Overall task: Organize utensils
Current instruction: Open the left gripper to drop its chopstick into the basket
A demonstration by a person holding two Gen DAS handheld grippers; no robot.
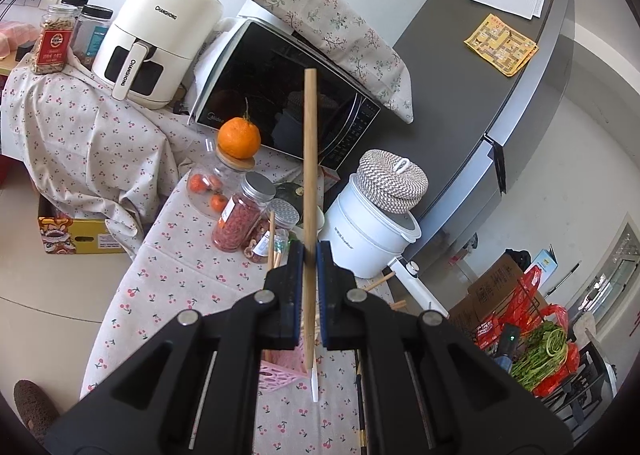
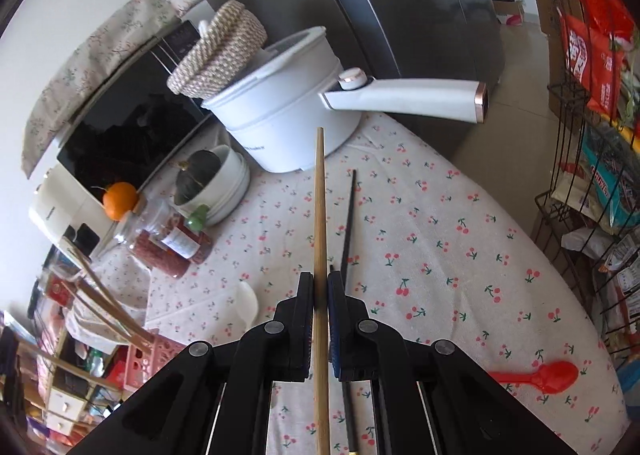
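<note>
Both hands are mid-carry, each gripper clenched on one utensil. The left gripper [image 1: 310, 255] pinches a wooden-handled utensil [image 1: 309, 159] whose shaft runs toward twelve o'clock and whose white tip hangs below the jaws, just above the pink utensil basket [image 1: 276, 377] at six o'clock. The right gripper [image 2: 319, 287] clamps a bamboo chopstick [image 2: 319, 207] pointing to twelve o'clock over the cherry-print tablecloth [image 2: 440, 223]. A black chopstick [image 2: 349, 223] lies on the cloth just right of it, and a red spoon [image 2: 548, 375] rests at four o'clock, both apparently waiting their turn. The step in hand looks like delivery: next, the left piece needs lowering tip-first into the basket, then the right one swung toward seven o'clock, where the basket already holds chopsticks. The basket's interior is largely blocked by the gripper bodies, so free slots cannot be judged, and what kind of head the white tip is stays unclear.
</note>
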